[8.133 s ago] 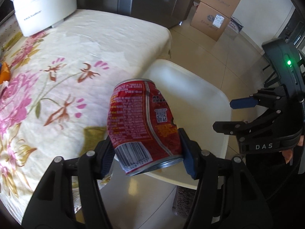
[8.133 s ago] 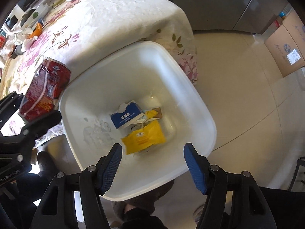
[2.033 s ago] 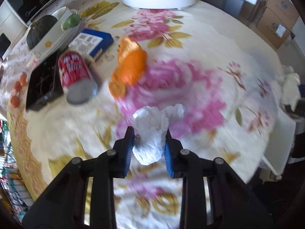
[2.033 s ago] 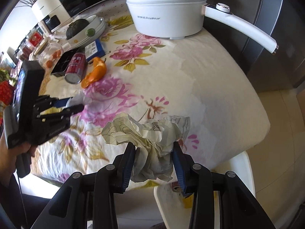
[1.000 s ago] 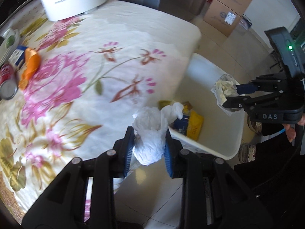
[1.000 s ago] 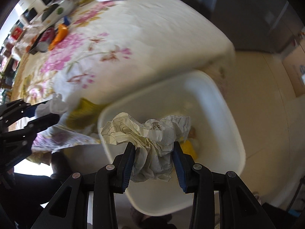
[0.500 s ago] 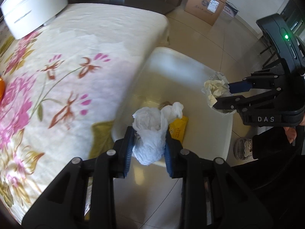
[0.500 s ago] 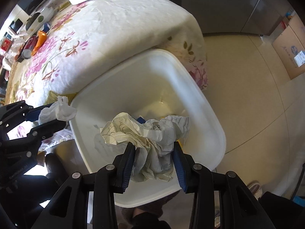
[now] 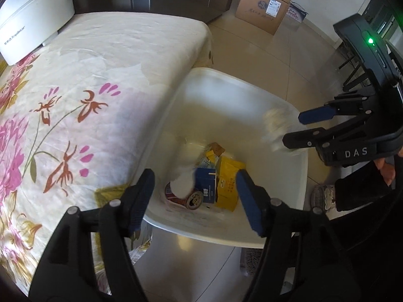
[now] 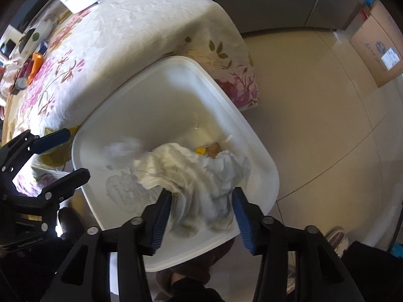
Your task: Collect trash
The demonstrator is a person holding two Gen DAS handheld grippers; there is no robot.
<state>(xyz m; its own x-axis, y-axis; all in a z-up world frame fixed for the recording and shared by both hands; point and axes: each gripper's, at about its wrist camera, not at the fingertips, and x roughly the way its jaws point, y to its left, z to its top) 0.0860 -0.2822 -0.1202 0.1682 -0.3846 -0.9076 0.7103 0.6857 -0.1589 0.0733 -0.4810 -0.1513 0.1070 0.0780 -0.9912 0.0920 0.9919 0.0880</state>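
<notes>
A white bin [image 9: 252, 95] stands on the floor against the table's corner, holding a red can [image 9: 182, 198], a blue carton [image 9: 205, 183] and a yellow packet [image 9: 228, 183]. Over its near rim my left gripper [image 9: 195, 191] is open, its jaws opening; the white tissue [image 9: 183, 178] is a blur dropping free below them. Above the bin my right gripper [image 10: 201, 201] points straight down with its jaws opening too. The crumpled paper [image 10: 196, 168] hangs blurred between the blue pads, slipping loose. Each gripper shows in the other's view: the right gripper [image 9: 293, 128] and the left gripper [image 10: 75, 153].
The table with a floral cloth [image 9: 88, 75] borders the bin on the left, with a white appliance [image 9: 32, 25] at its far end. An orange item [image 10: 36, 63] and another can [image 10: 22, 75] lie further along it. Cardboard boxes [image 9: 264, 7] stand across the tiled floor [image 10: 314, 100].
Both grippers have opened over the bin. The white tissue has left the left pads and the crumpled paper is coming out of the right pads, both falling blurred.
</notes>
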